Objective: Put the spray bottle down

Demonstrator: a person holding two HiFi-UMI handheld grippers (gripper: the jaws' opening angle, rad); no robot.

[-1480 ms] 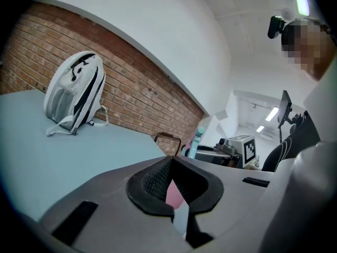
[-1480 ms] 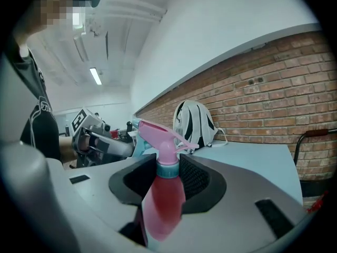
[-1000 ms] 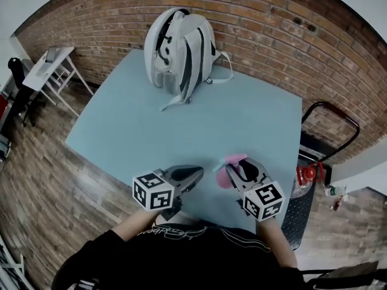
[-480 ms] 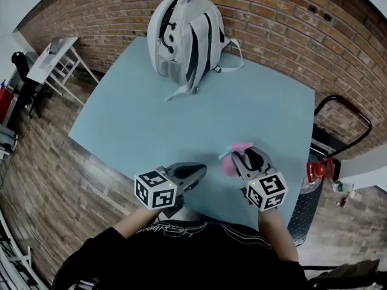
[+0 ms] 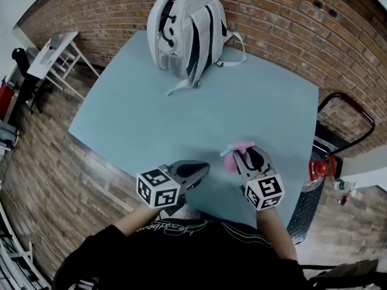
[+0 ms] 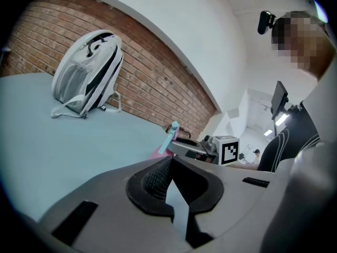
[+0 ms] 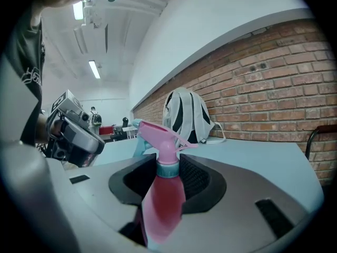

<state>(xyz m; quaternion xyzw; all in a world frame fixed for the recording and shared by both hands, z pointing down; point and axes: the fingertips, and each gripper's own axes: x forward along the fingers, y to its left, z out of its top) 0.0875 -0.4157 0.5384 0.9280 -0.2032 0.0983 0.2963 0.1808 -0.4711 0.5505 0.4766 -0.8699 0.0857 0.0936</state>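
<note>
My right gripper (image 5: 247,157) is shut on the pink spray bottle (image 5: 233,162), low over the front right part of the light blue table (image 5: 145,113). In the right gripper view the bottle (image 7: 162,194) stands upright between the jaws, gripped near its teal collar, with the pink trigger head pointing left. Whether its base touches the table is hidden. My left gripper (image 5: 203,168) hangs to the left of it, jaws together with nothing in them. From the left gripper view (image 6: 169,161), the bottle's nozzle (image 6: 169,136) shows beyond the closed tips.
A white and black backpack (image 5: 187,32) stands upright at the table's far edge against the brick wall. A white folding stand (image 5: 51,59) is on the floor at the left. A black frame (image 5: 347,122) and a red object (image 5: 319,168) sit off the table's right edge.
Both grippers have sunk a little toward the table, the right one more, with the spray bottle still between its jaws.
</note>
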